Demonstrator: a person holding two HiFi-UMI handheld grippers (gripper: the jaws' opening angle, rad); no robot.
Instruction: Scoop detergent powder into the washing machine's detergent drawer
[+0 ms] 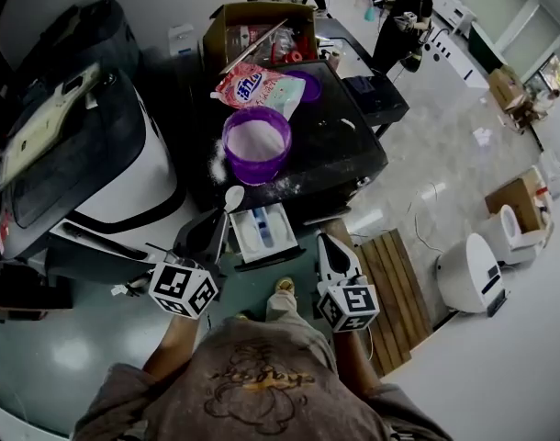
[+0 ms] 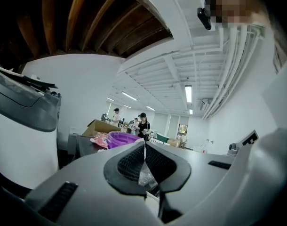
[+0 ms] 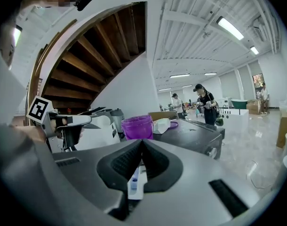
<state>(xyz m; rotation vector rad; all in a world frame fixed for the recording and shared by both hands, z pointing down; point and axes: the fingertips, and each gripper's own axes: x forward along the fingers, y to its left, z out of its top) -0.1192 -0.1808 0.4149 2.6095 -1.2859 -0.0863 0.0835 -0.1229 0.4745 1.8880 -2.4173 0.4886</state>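
I'm judging this as the carrying step: scoop poised between powder and drawer, nothing tipped yet. Starting at my left, the left gripper (image 2: 144, 160) is clamping its ribbed black pads tight on a thin, pale sliver, which I'm reading as the handle of the spoon (image 1: 234, 196). The small rounded white bowl of that spoon is hanging just beyond the jaw tips. I cannot tell whether it is carrying powder, white on white.

Just past it, the purple tub (image 1: 252, 175) is sitting on the glossy black washer top (image 1: 340, 150). It is round, translucent plastic, nearly full of fine white powder (image 1: 256, 139), with loose dust scattered at its foot. The crinkly pink detergent bag (image 1: 259, 88) is lying behind it.

Nearer me, the detergent drawer (image 1: 287, 237) is standing pulled out, a white rectangular tray with a blue insert, right beside the spoon.

The right gripper (image 3: 141, 160) is waiting with its jaws pressed together on nothing, above the drawer's right side.

Next I'm needing a slow, level pass over a compartment, then a gentle roll of the wrist.
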